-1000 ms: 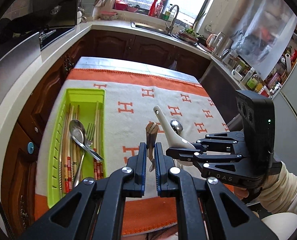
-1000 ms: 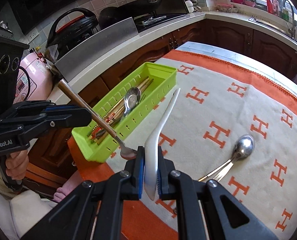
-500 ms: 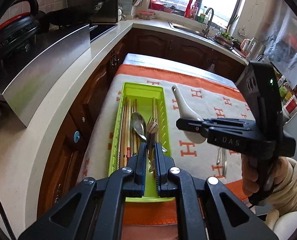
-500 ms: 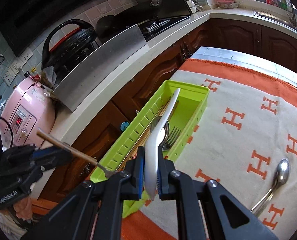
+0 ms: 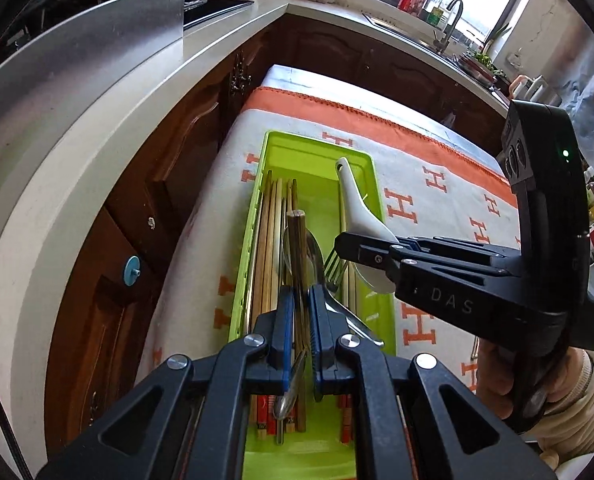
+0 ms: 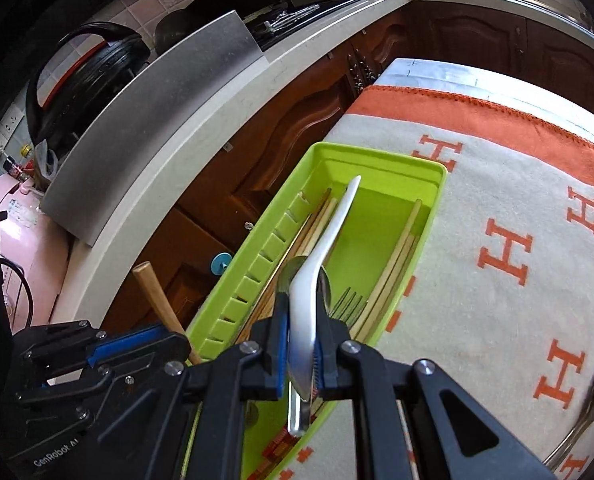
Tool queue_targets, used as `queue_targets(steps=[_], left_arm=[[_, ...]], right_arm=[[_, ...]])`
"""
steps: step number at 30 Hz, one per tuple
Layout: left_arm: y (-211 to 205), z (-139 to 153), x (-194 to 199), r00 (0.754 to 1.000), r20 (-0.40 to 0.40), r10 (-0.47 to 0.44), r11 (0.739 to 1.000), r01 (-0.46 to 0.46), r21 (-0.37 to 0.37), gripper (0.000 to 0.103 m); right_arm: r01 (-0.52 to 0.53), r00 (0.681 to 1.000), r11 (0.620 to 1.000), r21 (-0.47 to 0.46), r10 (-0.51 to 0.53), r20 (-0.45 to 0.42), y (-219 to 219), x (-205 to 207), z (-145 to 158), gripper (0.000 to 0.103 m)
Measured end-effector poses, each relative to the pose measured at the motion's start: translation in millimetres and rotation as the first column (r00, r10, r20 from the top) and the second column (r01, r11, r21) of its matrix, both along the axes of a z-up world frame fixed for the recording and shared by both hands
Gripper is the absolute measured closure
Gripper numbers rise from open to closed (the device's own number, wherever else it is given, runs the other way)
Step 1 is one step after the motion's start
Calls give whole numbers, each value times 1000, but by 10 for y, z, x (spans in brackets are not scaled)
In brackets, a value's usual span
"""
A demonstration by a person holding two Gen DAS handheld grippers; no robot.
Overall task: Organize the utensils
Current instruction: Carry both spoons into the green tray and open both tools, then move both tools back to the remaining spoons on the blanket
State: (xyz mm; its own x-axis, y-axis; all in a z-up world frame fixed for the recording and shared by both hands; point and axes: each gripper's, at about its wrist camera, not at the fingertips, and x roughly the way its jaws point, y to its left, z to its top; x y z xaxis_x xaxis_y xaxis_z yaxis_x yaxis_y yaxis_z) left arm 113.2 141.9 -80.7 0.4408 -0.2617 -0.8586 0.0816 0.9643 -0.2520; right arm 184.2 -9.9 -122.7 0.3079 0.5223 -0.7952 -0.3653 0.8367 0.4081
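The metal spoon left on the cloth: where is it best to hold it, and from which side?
Grip the metal spoon on its thin handle, near the middle, coming from above with the tongs across it. It lies flat on the cloth, bowl away from the camera; the bowl is probably too wide and slippery to pinch.

Lime-green tray (image 5: 385, 216); white spoon (image 6: 329, 232); orange-H-patterned cream cloth (image 6: 497, 200).

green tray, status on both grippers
Left gripper shut on wooden-handled spoon. Right gripper shut on white spoon. Both over green tray. Nothing blocking.
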Motion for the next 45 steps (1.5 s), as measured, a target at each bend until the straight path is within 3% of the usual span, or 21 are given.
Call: queue_targets(steps=[11,15,25,37,45], left_arm=[[-69,-267,355,999,-38,8,1000,-9,-22,97],[-84,-245,351,1000,-25,5,1000,-6,-16,85],[-239,-35,143,999,15,-32,999,32,11,84],[-826,285,-281,984,68,-165,986,166,-11,82],[-1393,215,-363,960,43,-277,961,278,-14,82]], right_arm=[[46,998,999,21,-45,-37,-79,269,-139,90],[45,999,999,21,-45,-28,-146,220,-92,90],[79,997,997,6,-79,-23,-441,-86,74,90],[200,980,980,-15,-200,-16,-1117,-664,219,90],[309,951,951,-8,-309,-6,-1700,-967,243,90]])
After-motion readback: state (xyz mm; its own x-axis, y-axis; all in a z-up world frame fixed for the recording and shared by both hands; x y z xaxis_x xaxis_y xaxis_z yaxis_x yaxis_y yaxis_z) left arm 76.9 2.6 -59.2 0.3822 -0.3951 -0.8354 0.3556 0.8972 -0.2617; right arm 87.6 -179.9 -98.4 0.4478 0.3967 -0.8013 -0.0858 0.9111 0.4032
